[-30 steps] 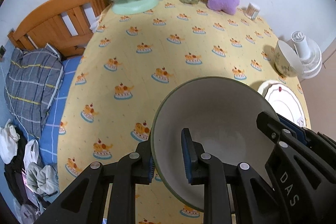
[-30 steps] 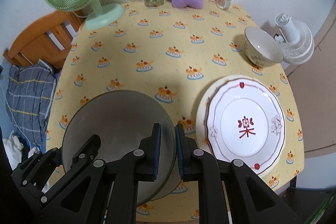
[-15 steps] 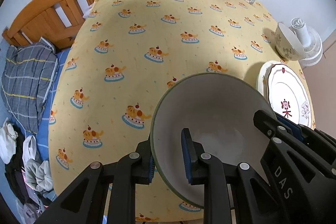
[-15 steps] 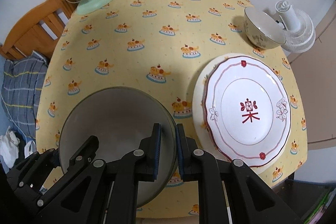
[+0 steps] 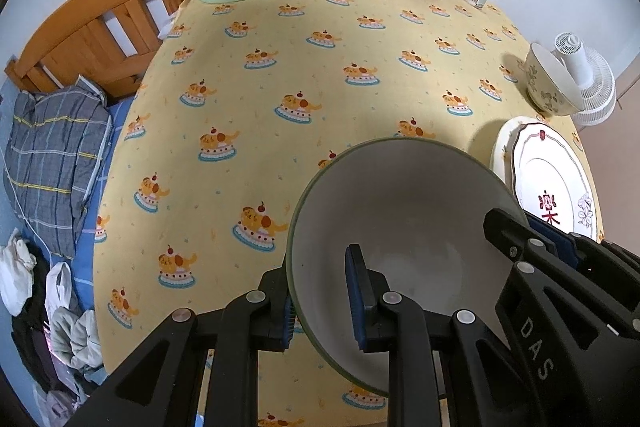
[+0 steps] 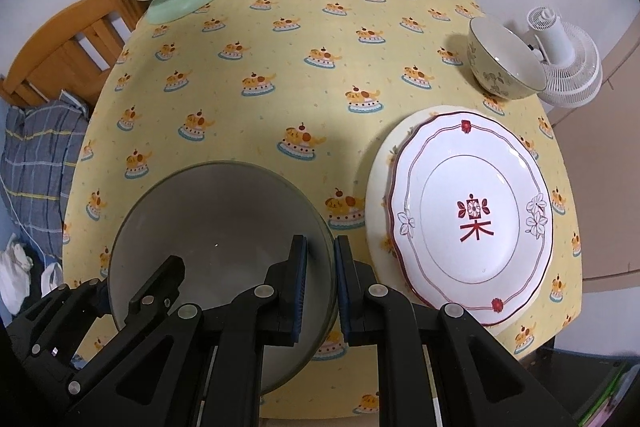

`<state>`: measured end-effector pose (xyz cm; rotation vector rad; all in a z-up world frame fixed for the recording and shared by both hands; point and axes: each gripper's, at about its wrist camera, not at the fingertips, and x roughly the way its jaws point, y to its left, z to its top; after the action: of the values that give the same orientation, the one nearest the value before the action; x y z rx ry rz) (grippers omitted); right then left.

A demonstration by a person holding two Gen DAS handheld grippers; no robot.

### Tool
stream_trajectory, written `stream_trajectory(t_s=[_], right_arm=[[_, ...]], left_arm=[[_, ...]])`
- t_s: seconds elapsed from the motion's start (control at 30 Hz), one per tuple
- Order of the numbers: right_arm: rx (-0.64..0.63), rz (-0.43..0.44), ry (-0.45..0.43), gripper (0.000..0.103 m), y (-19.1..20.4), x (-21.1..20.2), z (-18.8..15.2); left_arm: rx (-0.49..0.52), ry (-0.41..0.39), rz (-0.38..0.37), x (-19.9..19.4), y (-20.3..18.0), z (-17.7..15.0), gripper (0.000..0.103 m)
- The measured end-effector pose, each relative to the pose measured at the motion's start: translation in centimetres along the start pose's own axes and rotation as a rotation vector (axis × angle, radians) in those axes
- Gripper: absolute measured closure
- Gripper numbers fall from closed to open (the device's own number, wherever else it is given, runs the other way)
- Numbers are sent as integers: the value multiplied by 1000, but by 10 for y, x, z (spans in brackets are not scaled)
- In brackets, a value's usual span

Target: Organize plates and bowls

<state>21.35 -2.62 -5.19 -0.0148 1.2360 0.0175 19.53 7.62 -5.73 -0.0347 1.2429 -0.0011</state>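
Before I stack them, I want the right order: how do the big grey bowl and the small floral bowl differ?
The big grey bowl is plain and wide; the small floral bowl bears leaf sprigs and is narrower. The grey one is gripped at both rims by claws; the floral one stands free on the table, tilted against the white fan. Both are empty.

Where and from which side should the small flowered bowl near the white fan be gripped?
Grip the small bowl by its thin rim, one finger inside and one outside, coming from above on the side facing the plates. It sits upright and open, and the white fan probably blocks the far side.
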Motion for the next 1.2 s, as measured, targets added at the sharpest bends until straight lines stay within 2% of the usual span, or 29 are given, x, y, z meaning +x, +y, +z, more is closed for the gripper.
stream_trajectory(t_s=[0.27, 0.4, 0.77, 0.87, 0.9, 1.0, 1.03, 1.1, 1.13, 1.17, 1.2], right_arm=[[-11, -2, -1, 86, 0, -1, -2], [0, -5, 2, 86, -4, 0, -5], [18, -11, -19, 86, -7, 7, -8], [31, -8, -12, 83, -7, 8, -7], [32, -6, -7, 83, -7, 9, -8], [47, 5, 7, 81, -9, 10, -10], [55, 12, 11, 77, -9, 10, -11], [65, 31, 17, 62, -8, 7, -12], [71, 34, 9, 47, -7, 4, -14], [80, 30, -14, 37, -7, -1, -15], [85, 24, -36, 35, -6, -6, -16]], left_arm=[[2, -2, -4, 0, 2, 0, 84], [-28, 6, -21, 0, 2, -5, 84], [22, -9, 0, 3, -4, -6, 84], [14, 10, -14, 6, -2, -5, 80], [14, 17, -20, 6, -2, -6, 73], [33, 24, -42, 4, -1, -7, 67], [45, 21, -54, 2, -1, -7, 65], [68, 13, -65, -2, -1, -7, 57], [77, 10, -72, -4, -1, -6, 52], [87, 9, -76, -6, -1, -6, 42], [94, 6, -79, -8, 0, -5, 39]])
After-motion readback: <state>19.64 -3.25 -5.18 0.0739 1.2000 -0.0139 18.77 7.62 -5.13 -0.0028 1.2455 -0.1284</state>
